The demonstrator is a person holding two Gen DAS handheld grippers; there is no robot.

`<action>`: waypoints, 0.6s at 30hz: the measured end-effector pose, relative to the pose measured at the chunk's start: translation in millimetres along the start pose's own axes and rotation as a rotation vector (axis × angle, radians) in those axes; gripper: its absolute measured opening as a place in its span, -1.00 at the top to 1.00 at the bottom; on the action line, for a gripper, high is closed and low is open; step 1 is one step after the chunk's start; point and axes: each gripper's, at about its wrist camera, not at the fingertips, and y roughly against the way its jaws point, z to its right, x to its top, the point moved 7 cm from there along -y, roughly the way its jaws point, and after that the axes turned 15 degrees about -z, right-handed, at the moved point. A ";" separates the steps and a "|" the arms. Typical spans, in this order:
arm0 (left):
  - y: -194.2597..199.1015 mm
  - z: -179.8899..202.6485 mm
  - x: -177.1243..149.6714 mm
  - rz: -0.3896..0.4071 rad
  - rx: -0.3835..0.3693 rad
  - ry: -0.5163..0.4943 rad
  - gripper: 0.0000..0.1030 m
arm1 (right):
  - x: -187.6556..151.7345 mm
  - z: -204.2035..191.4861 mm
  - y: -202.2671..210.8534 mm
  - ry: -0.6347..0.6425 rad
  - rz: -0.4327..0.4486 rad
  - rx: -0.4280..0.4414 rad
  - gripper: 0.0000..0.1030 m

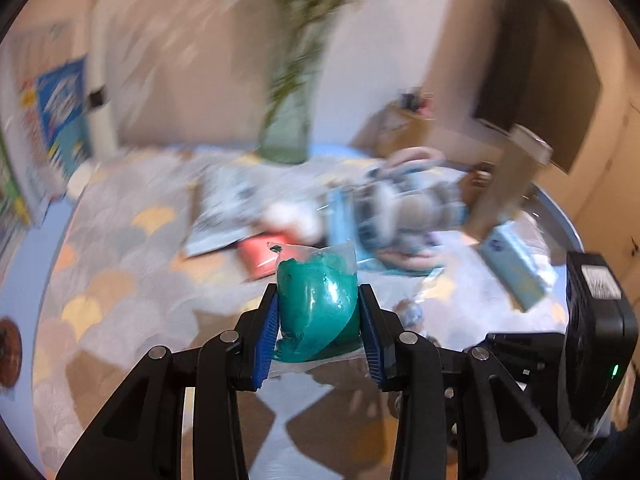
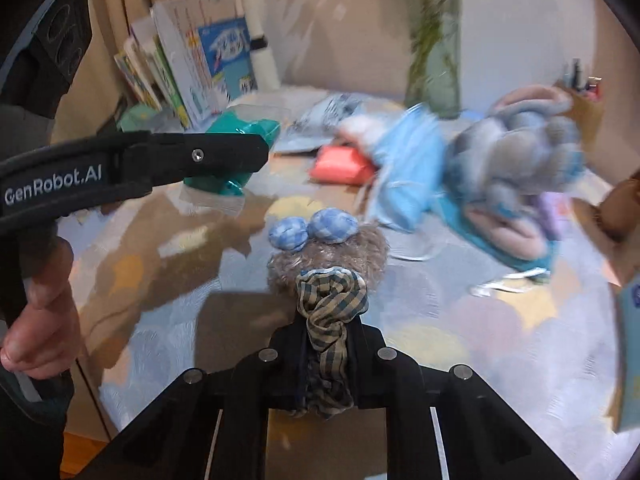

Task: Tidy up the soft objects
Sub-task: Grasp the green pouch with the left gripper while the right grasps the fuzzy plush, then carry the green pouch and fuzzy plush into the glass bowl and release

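My left gripper [image 1: 318, 300] is shut on a teal soft lump in a clear plastic bag [image 1: 320, 292], held above the table. The right wrist view shows the same gripper [image 2: 256, 148] from the side at upper left, with the teal bag [image 2: 240, 128] in its blue pads. My right gripper [image 2: 328, 344] is shut on a tan-and-blue checked fabric knot [image 2: 330, 304]. The knot joins a fuzzy brown soft piece [image 2: 360, 252] topped by two blue checked balls [image 2: 312, 228], low over the table.
A round table [image 2: 440, 360] has a scallop-patterned cover. On it lie a grey-blue-pink plush [image 2: 516, 160], a light blue cloth [image 2: 412, 160], a coral packet [image 2: 340, 166], a glass vase with green stems [image 2: 434, 72] and a blue tissue pack [image 1: 516, 268]. Books [image 2: 192, 72] lean at the back left. A hand [image 2: 40, 312] grips the left handle.
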 end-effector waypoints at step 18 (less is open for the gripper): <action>-15.3 308.9 84.8 0.106 -0.209 -0.522 0.32 | -91.7 254.1 212.4 -0.545 0.294 -0.325 0.71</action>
